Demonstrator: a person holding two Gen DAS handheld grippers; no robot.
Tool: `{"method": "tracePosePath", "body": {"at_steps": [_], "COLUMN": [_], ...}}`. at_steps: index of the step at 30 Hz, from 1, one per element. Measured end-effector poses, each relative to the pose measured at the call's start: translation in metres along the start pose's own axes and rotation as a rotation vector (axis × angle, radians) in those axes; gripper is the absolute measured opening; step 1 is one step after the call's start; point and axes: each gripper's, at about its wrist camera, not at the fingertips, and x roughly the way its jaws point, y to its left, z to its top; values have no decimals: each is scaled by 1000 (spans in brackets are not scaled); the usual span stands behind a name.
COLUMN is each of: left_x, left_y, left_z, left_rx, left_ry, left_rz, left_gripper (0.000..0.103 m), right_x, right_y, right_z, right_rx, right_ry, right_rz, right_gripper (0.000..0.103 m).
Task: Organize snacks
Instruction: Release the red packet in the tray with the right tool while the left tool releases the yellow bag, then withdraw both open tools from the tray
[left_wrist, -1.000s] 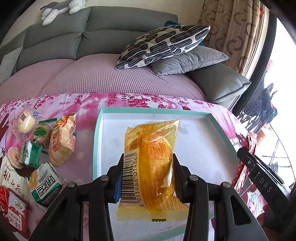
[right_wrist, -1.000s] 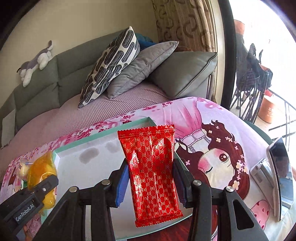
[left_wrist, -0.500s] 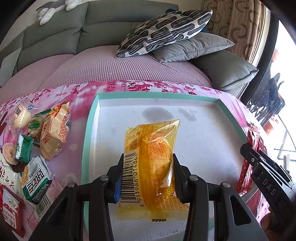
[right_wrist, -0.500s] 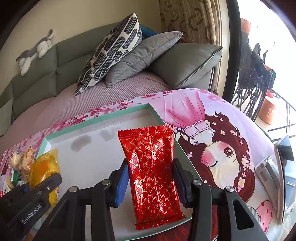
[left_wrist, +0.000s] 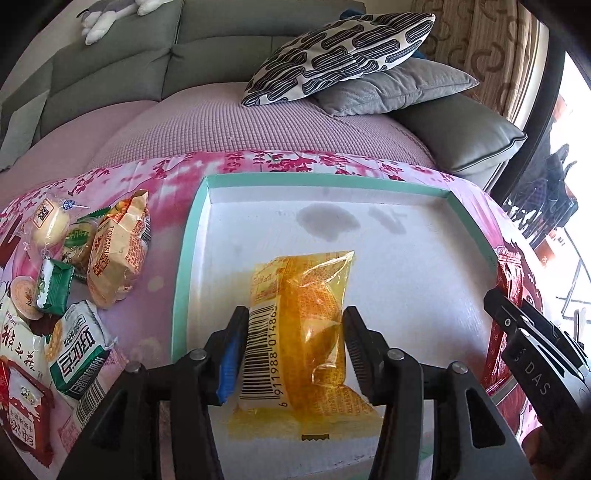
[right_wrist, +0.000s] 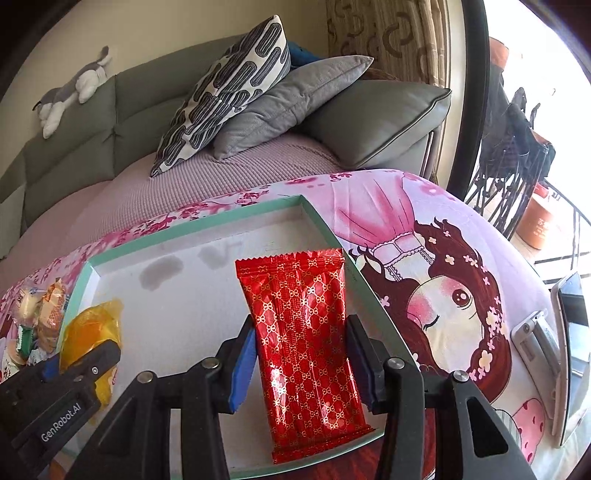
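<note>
A home living room: a grey-green sofa (right_wrist: 110, 122) stands behind the low table with its pink cartoon cloth (right_wrist: 424, 229). On the sofa lie patterned and grey cushions (right_wrist: 229, 92); a plush toy (right_wrist: 70, 92) rests on its backrest, and curtains (right_wrist: 388, 37) hang beside it.

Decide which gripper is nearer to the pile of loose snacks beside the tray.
Left. The left gripper straddles the yellow packet near the tray's pile-side edge; the right gripper is at the opposite edge from the snack pile.
</note>
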Motion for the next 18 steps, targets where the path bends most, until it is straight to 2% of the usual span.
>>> {"method": "tracePosePath", "body": {"at_steps": [1, 8, 18], "left_x": [-1, -3, -8], "left_y": [0, 1, 0], "left_z": [0, 1, 3], "left_rx": [-2, -9, -5], "left_ry": [-2, 25, 23], "left_rz": [-2, 7, 16], "left_gripper": [61, 62, 63], "right_x": [2, 10, 11], "right_y": [0, -5, -3], "right_z": [0, -3, -4], "right_rx": [5, 21, 8], "right_ry": [8, 58, 73], "right_rz": [5, -4, 1], "right_gripper": [53, 65, 66]}}
